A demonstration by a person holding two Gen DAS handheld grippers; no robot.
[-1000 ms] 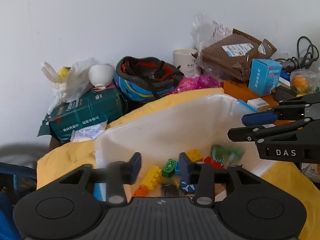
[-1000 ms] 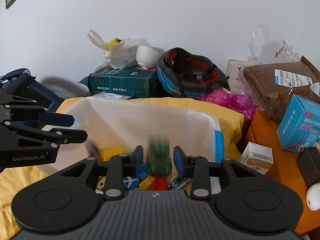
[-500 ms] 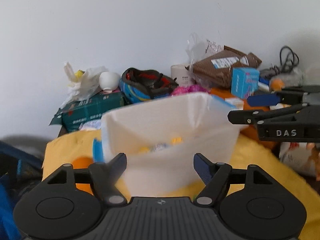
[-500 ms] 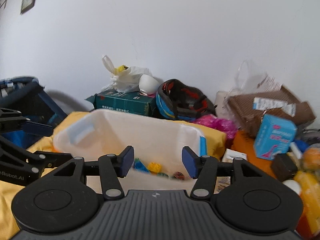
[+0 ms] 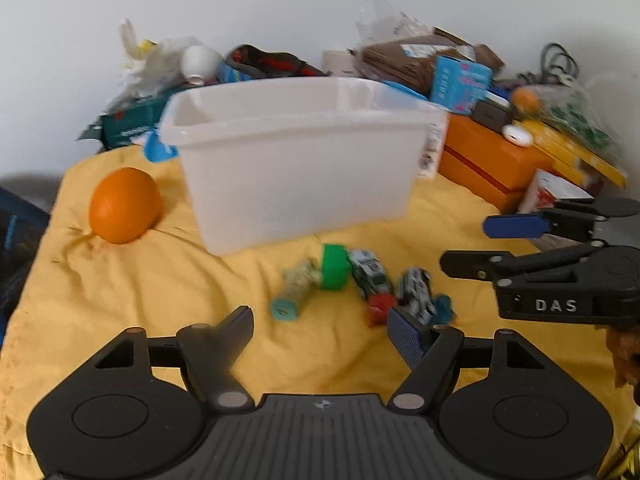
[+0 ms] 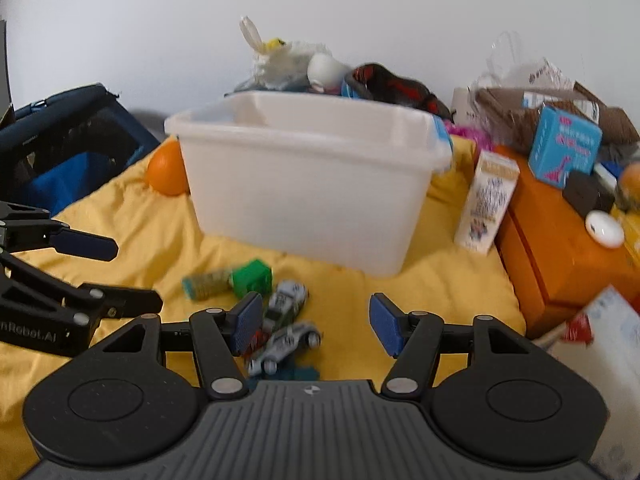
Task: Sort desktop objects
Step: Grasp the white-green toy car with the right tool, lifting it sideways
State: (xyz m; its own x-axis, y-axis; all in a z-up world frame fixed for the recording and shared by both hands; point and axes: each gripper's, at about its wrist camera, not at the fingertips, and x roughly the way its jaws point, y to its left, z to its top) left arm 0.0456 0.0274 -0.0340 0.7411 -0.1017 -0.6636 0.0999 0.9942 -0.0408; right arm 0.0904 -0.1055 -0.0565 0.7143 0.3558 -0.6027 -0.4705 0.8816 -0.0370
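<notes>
Evidently the sorting is unfinished: several small toys lie loose on the yellow cloth [image 5: 120, 300] in front of the white bin [image 5: 296, 168]. They comprise a green block [image 5: 335, 267], a teal-capped tube [image 5: 295, 291] just beside it, and two toy cars [image 5: 370, 272] [image 5: 416, 290] — all near one another, with a red piece and a blue piece half hidden among them. The bin's interior cannot be seen from this low angle, so how much has been sorted cannot be told. An orange [image 5: 125, 205] rests on the cloth to the bin's left, apart from the toys.

Left hand-held gripper [image 5: 320, 334]: jaws spread wide, nothing between them, hovering short of the toys. Right hand-held gripper [image 6: 312, 326]: jaws opening, also empty — its left pad sits just in front of the cars [image 6: 286, 300] without clearly touching them. Judged from this, each remaining toy must yet be picked up and placed.
</notes>
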